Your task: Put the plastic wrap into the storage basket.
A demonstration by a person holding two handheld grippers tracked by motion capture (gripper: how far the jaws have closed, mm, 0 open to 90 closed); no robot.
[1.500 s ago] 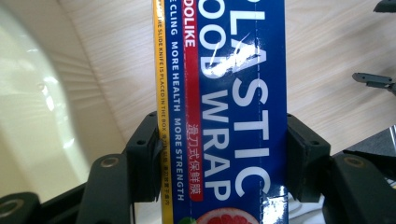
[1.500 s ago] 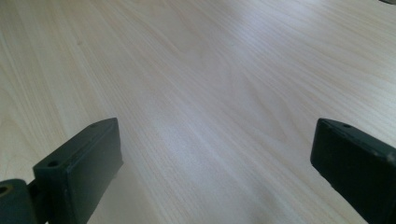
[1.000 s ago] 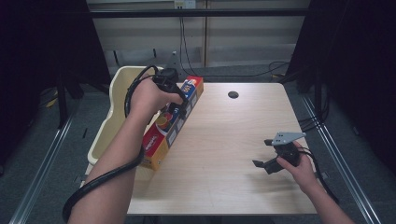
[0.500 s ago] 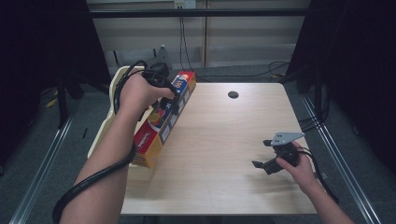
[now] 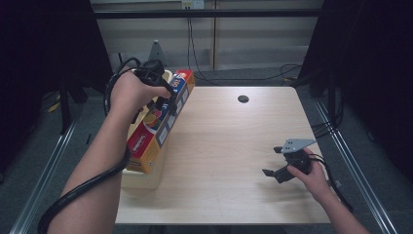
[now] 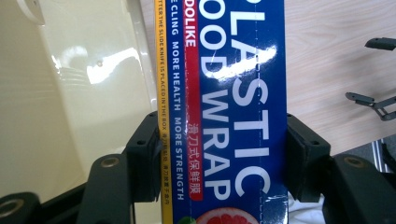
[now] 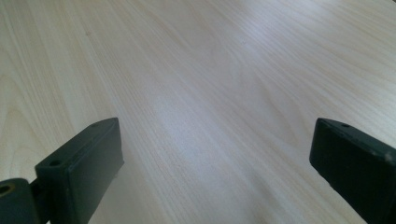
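A long plastic wrap box (image 5: 155, 130), blue with red and yellow panels, hangs lifted and tilted over the table's left edge. My left gripper (image 5: 163, 101) is shut on it near its far end. In the left gripper view the two black pads (image 6: 147, 154) press on both sides of the box (image 6: 233, 93), just above a cream bin (image 6: 70, 93). My right gripper (image 5: 273, 161) rests low over the table at the front right, open. Bare wood lies between its jaws in the right gripper view (image 7: 217, 154).
The cream bin (image 5: 139, 179) stands against the left side of the wooden table (image 5: 229, 146), below the box. A round cable hole (image 5: 243, 99) sits near the table's far edge. Metal rails and cables run along the floor on both sides.
The left hand has carried the box to the left and slightly up, from the table's left part to over the cream bin. The right gripper has stayed in place.
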